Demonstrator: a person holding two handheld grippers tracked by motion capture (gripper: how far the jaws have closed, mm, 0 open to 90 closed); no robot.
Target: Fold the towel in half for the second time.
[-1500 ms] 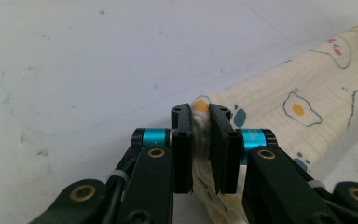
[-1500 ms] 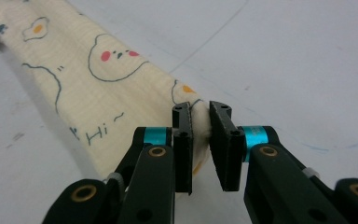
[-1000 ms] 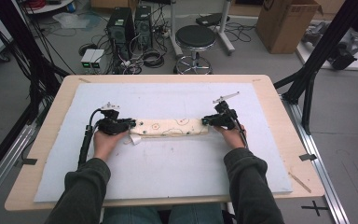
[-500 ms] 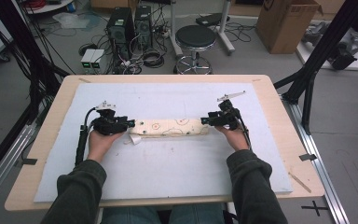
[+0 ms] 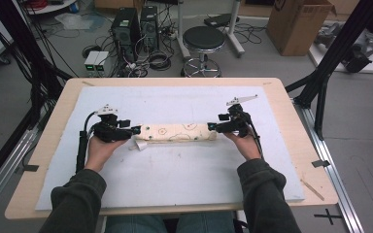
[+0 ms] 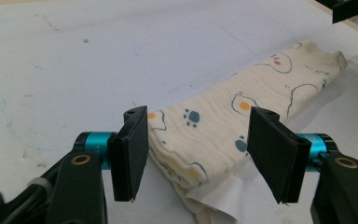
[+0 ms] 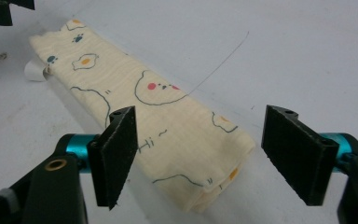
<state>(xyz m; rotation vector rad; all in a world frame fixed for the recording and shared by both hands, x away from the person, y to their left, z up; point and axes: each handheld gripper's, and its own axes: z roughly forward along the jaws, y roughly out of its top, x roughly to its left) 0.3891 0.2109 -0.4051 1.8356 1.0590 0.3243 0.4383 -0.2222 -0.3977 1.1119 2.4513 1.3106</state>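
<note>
Readable text: one item. The cloth (image 7: 168, 126) carries a small handwritten-style "Hi ~" printed in dark line, seen in the right gripper view near the cloth's close end, just beside the left finger of that view. The rest of the cloth's print is pictures, not words: bear face, fried eggs, paw marks. A black cross mark (image 5: 328, 215) sits on the floor at the lower right of the high view. The cardboard box (image 5: 298, 22) bears a dark mark, too small to read.
</note>
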